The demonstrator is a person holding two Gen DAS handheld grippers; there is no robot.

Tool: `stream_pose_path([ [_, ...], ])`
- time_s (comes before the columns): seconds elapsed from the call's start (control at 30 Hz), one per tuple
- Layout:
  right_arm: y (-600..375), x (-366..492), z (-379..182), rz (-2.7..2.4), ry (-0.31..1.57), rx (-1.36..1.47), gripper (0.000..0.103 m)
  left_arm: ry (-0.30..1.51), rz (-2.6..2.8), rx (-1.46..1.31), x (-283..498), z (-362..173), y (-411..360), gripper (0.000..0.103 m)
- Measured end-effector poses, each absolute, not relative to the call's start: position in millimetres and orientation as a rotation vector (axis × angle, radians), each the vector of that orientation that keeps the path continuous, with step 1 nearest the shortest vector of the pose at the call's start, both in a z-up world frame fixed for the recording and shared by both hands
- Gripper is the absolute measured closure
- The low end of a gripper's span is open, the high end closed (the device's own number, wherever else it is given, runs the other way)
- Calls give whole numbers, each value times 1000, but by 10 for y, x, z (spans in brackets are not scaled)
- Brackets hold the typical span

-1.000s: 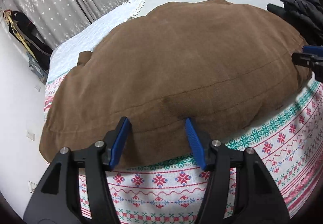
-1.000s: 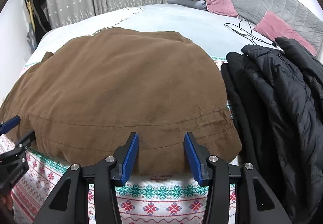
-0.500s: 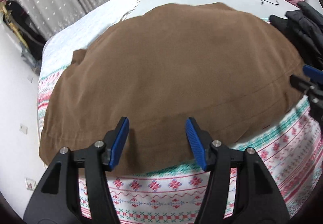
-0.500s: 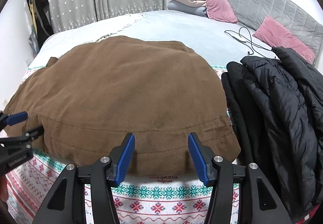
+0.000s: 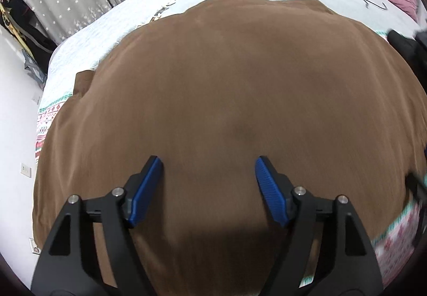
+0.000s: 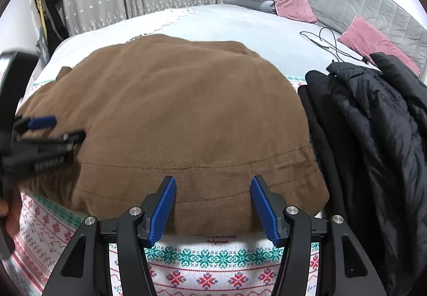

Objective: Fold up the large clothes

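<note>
While both grippers, left [image 5: 208, 184] and right [image 6: 212, 205], are opening empty | we're aiming low for garment [image 6: 186, 114] hem, pinching both layers.

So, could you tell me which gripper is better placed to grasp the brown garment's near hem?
The right gripper: its opening jaws straddle the brown garment's near hem. The left gripper, also opening, hovers over mid-cloth, past the edge.

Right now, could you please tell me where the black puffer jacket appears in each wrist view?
Left wrist view: only a blurred dark sliver of the black puffer jacket at the right edge.
Right wrist view: the jacket fills the right side, beside the brown garment.
Shared landmark: the charging cable on the grey bedspread.
</note>
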State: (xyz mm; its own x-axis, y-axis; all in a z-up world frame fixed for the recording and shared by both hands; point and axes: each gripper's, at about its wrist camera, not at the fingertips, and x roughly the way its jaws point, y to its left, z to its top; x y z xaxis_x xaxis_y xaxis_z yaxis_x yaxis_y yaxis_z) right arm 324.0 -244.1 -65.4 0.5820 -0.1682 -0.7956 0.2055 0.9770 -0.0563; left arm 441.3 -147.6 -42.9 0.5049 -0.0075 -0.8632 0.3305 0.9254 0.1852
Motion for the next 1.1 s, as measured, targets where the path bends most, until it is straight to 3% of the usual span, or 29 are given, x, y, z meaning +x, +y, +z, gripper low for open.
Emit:
stream_pose_path([
  [0.4, -2472, 3324, -738, -197, 944, 64, 35, 1024, -146, 386, 5337, -464, -1735, 21],
  [0.73, -2583, 3374, -745, -175, 958, 84, 30, 1034, -26, 321, 6259, -546, -1658, 21],
  [0.93, -2570, 3395, -803, -176, 957, 71, 27, 1031, -1, 335, 6380, -568, -1695, 21],
  [1.1, -2586, 3384, -810, -167, 955, 78, 26, 1005, -69, 223, 5961, -145, -1442, 22],
])
